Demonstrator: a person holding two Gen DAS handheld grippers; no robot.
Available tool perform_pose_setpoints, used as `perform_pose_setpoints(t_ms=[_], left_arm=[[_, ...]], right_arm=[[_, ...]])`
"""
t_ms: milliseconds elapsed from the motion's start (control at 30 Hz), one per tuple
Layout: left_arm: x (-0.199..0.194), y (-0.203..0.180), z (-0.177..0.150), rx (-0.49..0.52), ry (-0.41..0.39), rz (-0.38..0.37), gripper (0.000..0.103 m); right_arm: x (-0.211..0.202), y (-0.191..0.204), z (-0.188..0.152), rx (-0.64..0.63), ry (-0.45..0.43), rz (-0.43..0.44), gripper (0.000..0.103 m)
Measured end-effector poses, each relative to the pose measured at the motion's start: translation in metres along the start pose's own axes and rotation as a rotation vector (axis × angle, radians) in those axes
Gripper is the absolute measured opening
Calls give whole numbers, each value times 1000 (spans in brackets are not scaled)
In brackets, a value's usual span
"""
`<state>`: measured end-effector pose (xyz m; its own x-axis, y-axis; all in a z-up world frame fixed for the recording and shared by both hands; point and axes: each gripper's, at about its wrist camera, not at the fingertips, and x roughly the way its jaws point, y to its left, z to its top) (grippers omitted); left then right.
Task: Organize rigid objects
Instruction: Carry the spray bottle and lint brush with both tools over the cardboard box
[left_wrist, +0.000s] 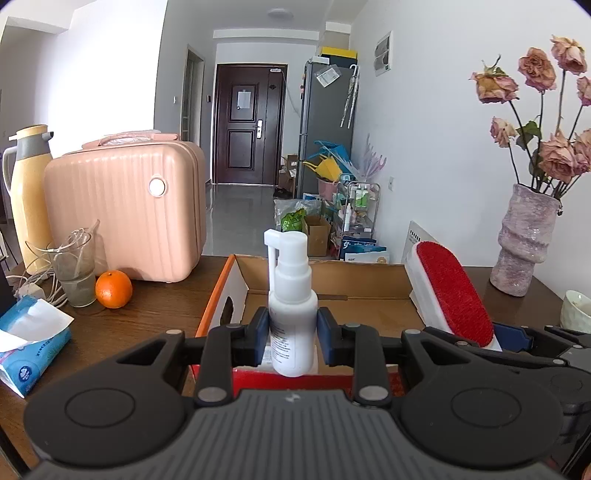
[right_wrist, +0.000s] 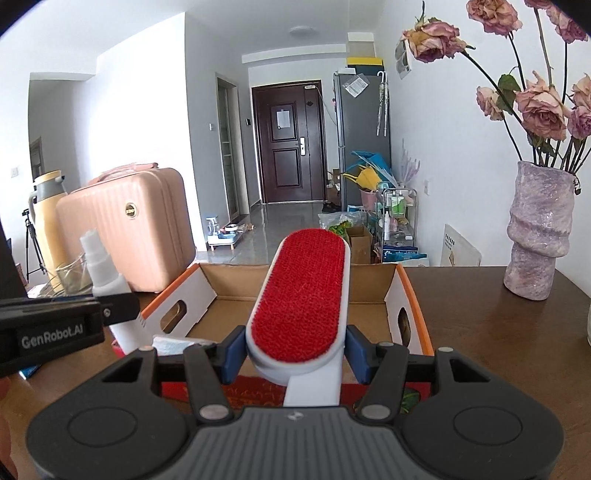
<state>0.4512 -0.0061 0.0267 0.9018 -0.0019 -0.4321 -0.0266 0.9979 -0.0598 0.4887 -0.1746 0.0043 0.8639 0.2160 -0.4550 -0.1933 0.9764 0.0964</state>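
Spray bottle (left_wrist: 293, 314) between left hand-held gripper (left_wrist: 293, 334) pads.

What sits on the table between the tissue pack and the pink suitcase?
In the left wrist view, an orange and a glass cup stand between the tissue pack and the pink suitcase.

Open cardboard box (left_wrist: 332, 280) between suitcase (left_wrist: 125, 210), vase (left_wrist: 524, 236)

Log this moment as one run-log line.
left tool: shut on spray bottle | right tool: shut on lint brush | both held over open cardboard box | nothing released yet
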Motion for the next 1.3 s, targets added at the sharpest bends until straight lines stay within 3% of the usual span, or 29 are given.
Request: perform_pose_setpoints(t_ms=[1300], left_arm=[[108, 15, 25, -14, 73, 97, 28]], right_arm=[[103, -13, 24, 21, 107, -45, 55]])
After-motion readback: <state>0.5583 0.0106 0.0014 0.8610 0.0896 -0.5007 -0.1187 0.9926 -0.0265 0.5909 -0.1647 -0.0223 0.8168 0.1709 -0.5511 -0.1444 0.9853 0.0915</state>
